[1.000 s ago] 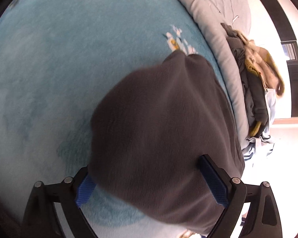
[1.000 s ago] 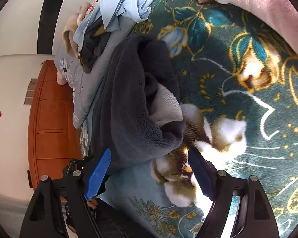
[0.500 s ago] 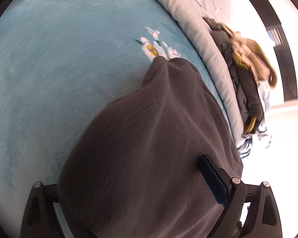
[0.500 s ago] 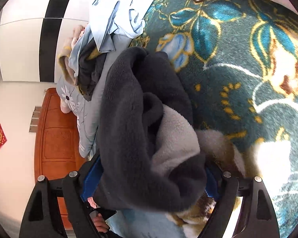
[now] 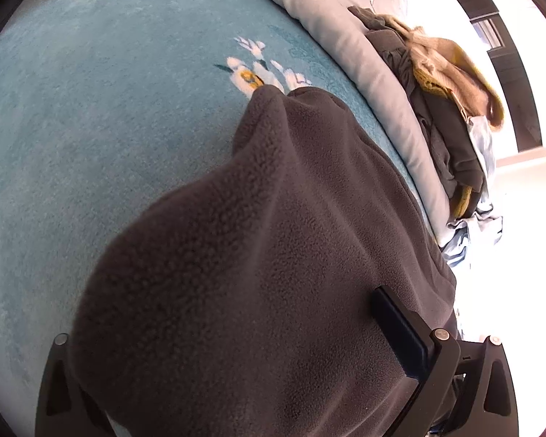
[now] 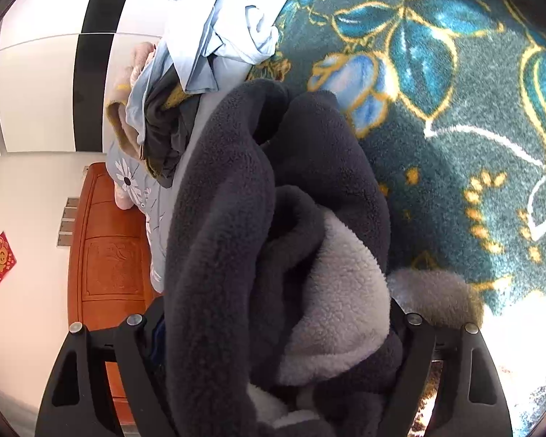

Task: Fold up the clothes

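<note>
Dark grey fleece (image 5: 265,273), thick and fuzzy, with a paler grey lining (image 6: 342,291) showing on the inside. It's bunched up on the bed, lying on the teal blanket (image 5: 91,145), and both ends fill the space between the claws. The left gripper (image 5: 236,357) has just been opening and stands as wide as it goes, with the fleece between its fingers. Only the right finger shows and it sits beside the cloth, not biting in. The right gripper (image 6: 276,349) straddles the rolled edge. Its jaws have just eased in a bit, but the pads are buried in cloth, so I can't tell if it's clamped. My guess is both are lining up on a bundle for a fold.

Beyond the fleece: a pale quilt (image 5: 345,36), a heap of unfolded clothes (image 5: 444,109), a wooden headboard (image 6: 105,255) and white walls.
</note>
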Demonstrator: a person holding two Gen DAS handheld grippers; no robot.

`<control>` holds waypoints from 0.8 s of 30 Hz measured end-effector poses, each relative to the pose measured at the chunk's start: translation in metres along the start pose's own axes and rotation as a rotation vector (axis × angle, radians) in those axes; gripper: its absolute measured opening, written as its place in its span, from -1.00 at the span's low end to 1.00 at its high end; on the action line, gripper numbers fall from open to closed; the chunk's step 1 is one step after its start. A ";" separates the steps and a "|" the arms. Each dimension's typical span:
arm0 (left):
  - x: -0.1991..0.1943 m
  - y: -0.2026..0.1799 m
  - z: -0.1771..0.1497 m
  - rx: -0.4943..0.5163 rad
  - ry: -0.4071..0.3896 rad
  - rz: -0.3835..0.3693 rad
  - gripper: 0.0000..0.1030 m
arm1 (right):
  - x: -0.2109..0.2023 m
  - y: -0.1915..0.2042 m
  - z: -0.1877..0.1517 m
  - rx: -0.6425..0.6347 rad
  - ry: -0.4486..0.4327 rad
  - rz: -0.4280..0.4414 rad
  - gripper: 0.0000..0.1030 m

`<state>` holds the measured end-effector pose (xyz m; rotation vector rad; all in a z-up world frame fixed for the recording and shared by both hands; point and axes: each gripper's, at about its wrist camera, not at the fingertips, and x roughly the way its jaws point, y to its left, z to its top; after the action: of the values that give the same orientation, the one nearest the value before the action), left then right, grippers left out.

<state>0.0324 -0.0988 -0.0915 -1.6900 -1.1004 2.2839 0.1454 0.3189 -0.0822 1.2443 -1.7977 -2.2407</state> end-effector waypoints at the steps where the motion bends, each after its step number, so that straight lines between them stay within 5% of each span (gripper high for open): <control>1: 0.000 0.000 0.001 -0.002 0.001 -0.002 1.00 | 0.000 0.000 0.000 0.002 0.002 -0.002 0.66; 5: -0.006 0.000 0.002 -0.012 -0.010 -0.005 0.79 | 0.001 -0.002 0.000 0.032 0.002 -0.009 0.63; 10: -0.018 0.000 -0.004 0.013 -0.034 0.017 0.45 | -0.002 -0.001 0.002 0.051 0.005 -0.032 0.23; 14: -0.031 -0.010 -0.010 0.064 -0.063 0.057 -0.26 | -0.005 0.003 0.006 0.066 0.016 -0.015 -0.01; 24: -0.070 -0.057 -0.022 0.165 -0.091 0.024 -0.48 | -0.019 0.056 0.034 -0.023 0.054 0.098 -0.13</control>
<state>0.0594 -0.0792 -0.0052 -1.5609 -0.8833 2.4126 0.1137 0.3369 -0.0240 1.1738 -1.7681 -2.1493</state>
